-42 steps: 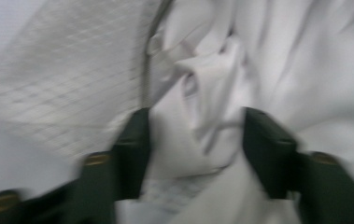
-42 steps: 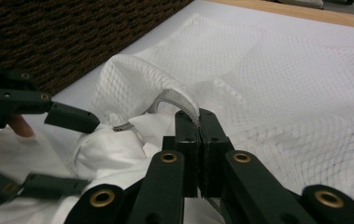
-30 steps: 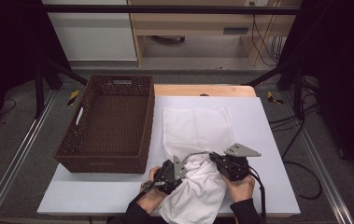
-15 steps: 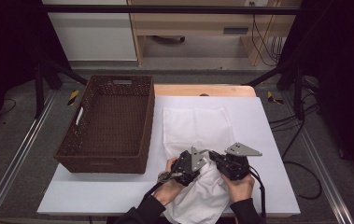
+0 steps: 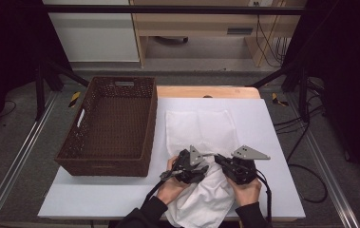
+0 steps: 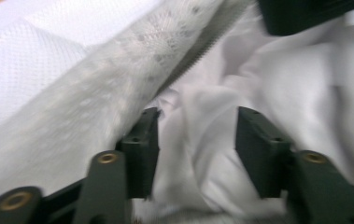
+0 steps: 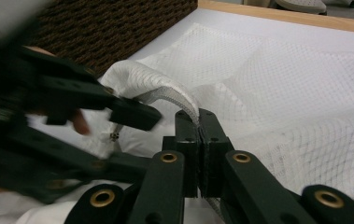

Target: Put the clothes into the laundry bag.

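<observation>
Your right claw (image 7: pixel 198 122) clamps the mesh bag's zipper edge (image 7: pixel 167 95); your left claw (image 6: pixel 195 140), just opening, straddles white cloth (image 6: pixel 198 154) ungripped; next, stuff it inside.

- The high view looks forward and down from above the person's side, taking in the whole surface (image 5: pixel 272 142), the basket (image 5: pixel 111 128) and the floor beyond.
- The left claw (image 6: pixel 195 149) view sits very close, looking along its own jaws into white cloth (image 6: pixel 315 107) and mesh bag (image 6: pixel 48 93).
- The right claw (image 7: pixel 201 135) view looks low across the surface towards the basket.
- All three share the mesh bag's zipper edge.
</observation>
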